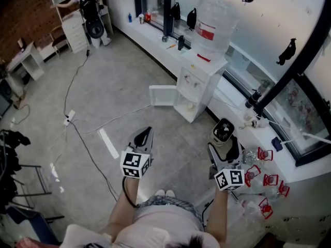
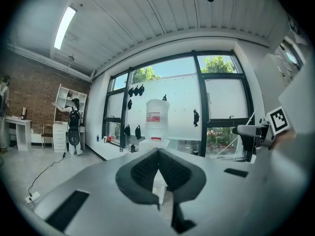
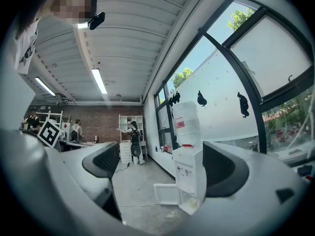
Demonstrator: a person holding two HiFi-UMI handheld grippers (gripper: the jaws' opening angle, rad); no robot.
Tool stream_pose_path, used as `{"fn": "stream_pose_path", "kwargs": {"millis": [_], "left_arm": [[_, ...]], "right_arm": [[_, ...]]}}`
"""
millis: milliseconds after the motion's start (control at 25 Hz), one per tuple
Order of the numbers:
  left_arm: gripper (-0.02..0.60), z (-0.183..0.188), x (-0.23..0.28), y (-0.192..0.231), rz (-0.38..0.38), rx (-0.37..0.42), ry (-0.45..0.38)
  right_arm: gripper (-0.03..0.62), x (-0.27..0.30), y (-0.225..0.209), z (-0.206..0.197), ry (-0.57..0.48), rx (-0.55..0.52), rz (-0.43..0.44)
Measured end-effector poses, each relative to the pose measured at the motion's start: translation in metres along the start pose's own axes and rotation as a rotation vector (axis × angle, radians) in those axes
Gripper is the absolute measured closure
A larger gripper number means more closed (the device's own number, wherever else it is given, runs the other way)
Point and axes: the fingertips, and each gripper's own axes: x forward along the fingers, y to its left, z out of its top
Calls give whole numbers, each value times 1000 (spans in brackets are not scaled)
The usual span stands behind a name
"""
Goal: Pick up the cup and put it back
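Observation:
A white water dispenser (image 1: 199, 81) with a big bottle (image 1: 212, 22) on top stands against the window wall. Its lower door (image 1: 163, 95) hangs open to the left. A pale cup (image 3: 191, 202) sits inside that lower compartment, small and dim in the right gripper view. My right gripper (image 1: 223, 151) is held near the person's body, well short of the dispenser (image 3: 189, 171); its jaws stand wide open with nothing between them (image 3: 160, 166). My left gripper (image 1: 145, 136) is level with it on the left, with its jaws shut tip to tip (image 2: 158, 154) and holding nothing.
A small white and black appliance (image 1: 223, 129) stands on the floor just ahead of the right gripper. Red-labelled plastic bottles (image 1: 264, 180) lie along the sill at right. A cable (image 1: 93, 154) and power strip (image 1: 69, 119) cross the floor at left. Shelves (image 1: 72, 25) stand far back.

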Motion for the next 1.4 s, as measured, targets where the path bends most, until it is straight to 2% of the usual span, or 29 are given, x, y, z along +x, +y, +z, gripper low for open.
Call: {"fn": "stream_pose_path", "kwargs": {"millis": [240, 520, 840, 1080, 1400], "left_arm": [[557, 0, 12, 8, -36, 24, -4], [557, -5, 22, 24, -31, 19, 5], [557, -12, 56, 46, -12, 8, 11], [557, -13, 104, 68, -21, 18, 11], [557, -7, 215, 108, -92, 59, 45]], "right_arm": [[77, 2, 0, -8, 2, -6, -23], [77, 14, -2, -17, 23, 6, -27], [77, 58, -13, -26, 31, 12, -11], [77, 109, -32, -42, 28, 25, -21], [77, 220, -60, -67, 41, 43, -47]]}}
